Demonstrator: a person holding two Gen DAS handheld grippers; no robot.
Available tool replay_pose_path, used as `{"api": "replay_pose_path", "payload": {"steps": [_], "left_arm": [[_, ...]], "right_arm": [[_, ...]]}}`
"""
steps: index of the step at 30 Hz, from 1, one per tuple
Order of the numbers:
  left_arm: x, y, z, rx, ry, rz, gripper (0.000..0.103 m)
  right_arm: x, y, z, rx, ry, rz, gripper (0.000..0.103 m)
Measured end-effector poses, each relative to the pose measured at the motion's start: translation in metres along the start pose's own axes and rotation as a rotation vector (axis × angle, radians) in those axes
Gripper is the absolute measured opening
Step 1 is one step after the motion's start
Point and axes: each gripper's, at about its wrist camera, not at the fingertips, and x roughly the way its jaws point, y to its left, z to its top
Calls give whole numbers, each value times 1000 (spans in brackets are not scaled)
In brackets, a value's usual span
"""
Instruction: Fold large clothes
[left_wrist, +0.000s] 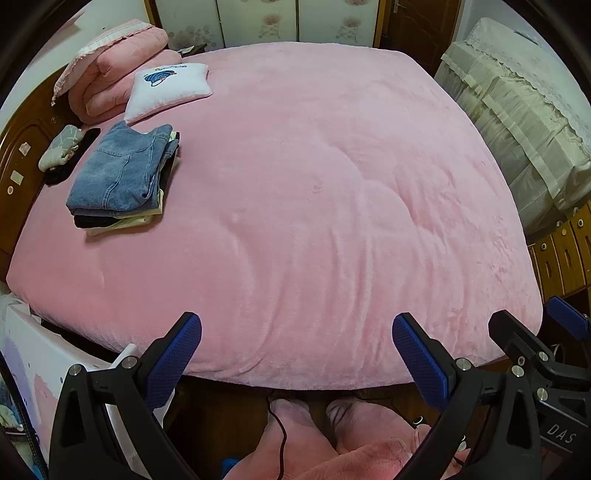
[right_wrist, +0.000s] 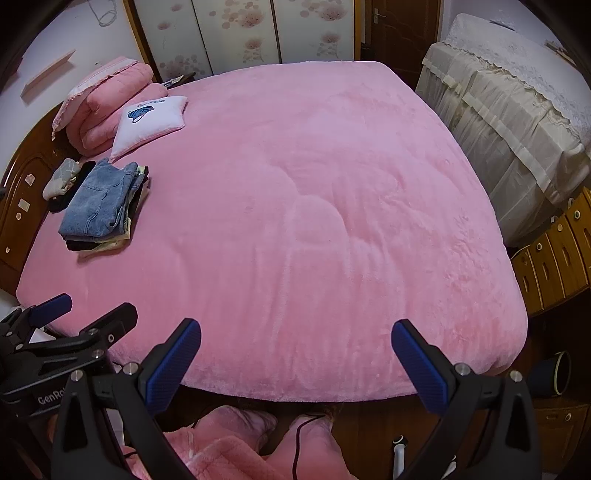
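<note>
With both grippers, left (left_wrist: 297, 350) and right (right_wrist: 295, 356), agape and empty over the bed's (left_wrist: 332, 221) near edge, reaching for the stack (left_wrist: 122, 177) at the left edge could topple it.

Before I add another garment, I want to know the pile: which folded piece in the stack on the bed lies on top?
The blue denim piece lies on top of the stack; beneath it show a black layer and a pale yellowish one at the bottom.
</note>
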Motion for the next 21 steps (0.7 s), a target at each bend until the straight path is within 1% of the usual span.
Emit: {"api": "replay_pose_path", "payload": {"steps": [21], "left_arm": [[5, -3, 7, 18, 1, 4, 102]], "right_arm": [[7, -3, 7, 14, 8, -12, 103]]}}
